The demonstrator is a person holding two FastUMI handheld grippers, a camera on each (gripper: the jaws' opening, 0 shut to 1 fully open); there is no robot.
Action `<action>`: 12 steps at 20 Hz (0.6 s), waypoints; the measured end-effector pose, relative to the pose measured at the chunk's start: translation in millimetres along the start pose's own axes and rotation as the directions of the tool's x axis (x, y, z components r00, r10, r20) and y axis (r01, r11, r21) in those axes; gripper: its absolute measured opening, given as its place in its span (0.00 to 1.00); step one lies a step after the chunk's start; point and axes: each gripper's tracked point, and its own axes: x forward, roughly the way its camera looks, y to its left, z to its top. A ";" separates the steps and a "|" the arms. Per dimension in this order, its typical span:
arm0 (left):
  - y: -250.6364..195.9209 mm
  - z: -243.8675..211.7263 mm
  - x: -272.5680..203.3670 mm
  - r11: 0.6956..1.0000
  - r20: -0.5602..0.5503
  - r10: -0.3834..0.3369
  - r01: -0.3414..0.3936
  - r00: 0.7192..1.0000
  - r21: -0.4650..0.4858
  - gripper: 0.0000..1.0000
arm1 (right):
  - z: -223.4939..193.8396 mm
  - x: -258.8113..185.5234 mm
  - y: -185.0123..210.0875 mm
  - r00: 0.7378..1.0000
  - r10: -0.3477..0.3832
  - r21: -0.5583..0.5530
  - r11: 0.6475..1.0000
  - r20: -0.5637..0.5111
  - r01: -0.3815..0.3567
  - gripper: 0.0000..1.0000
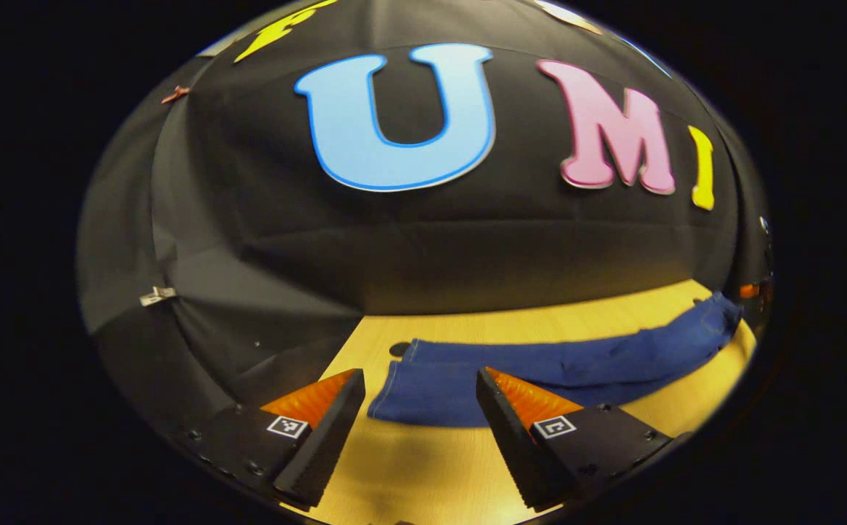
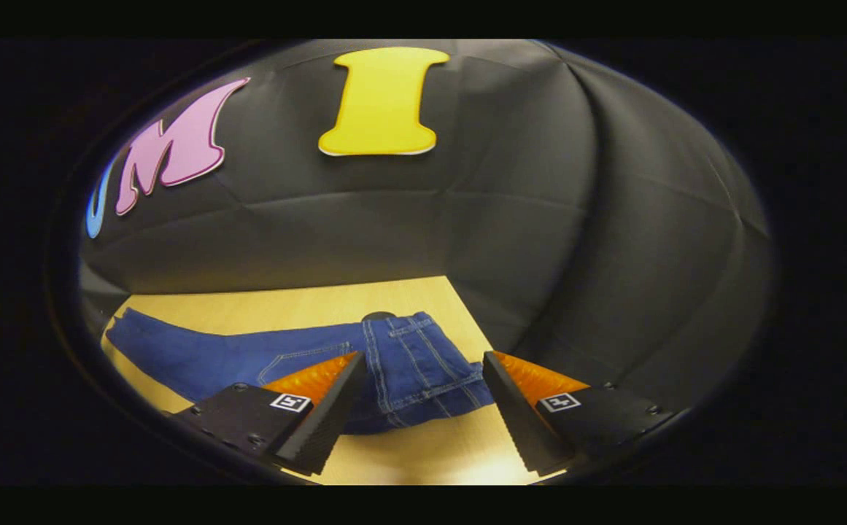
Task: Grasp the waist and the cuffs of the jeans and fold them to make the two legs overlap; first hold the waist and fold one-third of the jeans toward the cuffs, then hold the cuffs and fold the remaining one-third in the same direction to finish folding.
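Note:
Dark blue jeans (image 1: 562, 364) lie flat along a light wooden table (image 1: 430, 467). In the left gripper view the cuff end (image 1: 423, 390) is nearest, just beyond my left gripper (image 1: 417, 445), which is open and holds nothing. The legs run off to the right toward the waist. In the right gripper view the waist end (image 2: 416, 372) of the jeans, with seams and a pocket, lies just ahead of my right gripper (image 2: 423, 419). That gripper is open too, hanging above the table's near edge with the waist between and beyond its fingers, apart from them.
The black booth wall (image 1: 423, 255) rises right behind the table's far edge. A small dark round hole (image 1: 398, 349) sits in the tabletop beside the cuffs, and another hole (image 2: 378, 316) behind the waist. Bare wood (image 2: 423, 456) lies in front of the jeans.

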 end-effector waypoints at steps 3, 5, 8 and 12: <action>-68.5 0.9 -59.2 0.990 0.075 -0.093 0.100 0.993 -0.098 0.97 | -16.3 6.5 -2.2 1.000 -0.026 0.010 1.000 -0.011 0.026 0.98; -95.5 11.3 -89.3 0.971 0.148 -0.084 0.114 0.985 -0.211 0.98 | -20.4 15.0 -13.9 0.998 -0.063 0.063 0.996 -0.005 0.063 0.98; -108.8 45.7 -108.3 0.909 0.272 -0.081 0.183 0.959 -0.375 0.98 | -26.4 25.4 -31.8 0.991 -0.131 0.041 0.991 -0.002 0.131 0.98; -121.2 84.0 -108.3 0.869 0.386 -0.085 0.257 0.919 -0.422 0.96 | -42.9 36.8 -30.8 0.993 -0.114 0.064 0.991 -0.040 0.117 0.99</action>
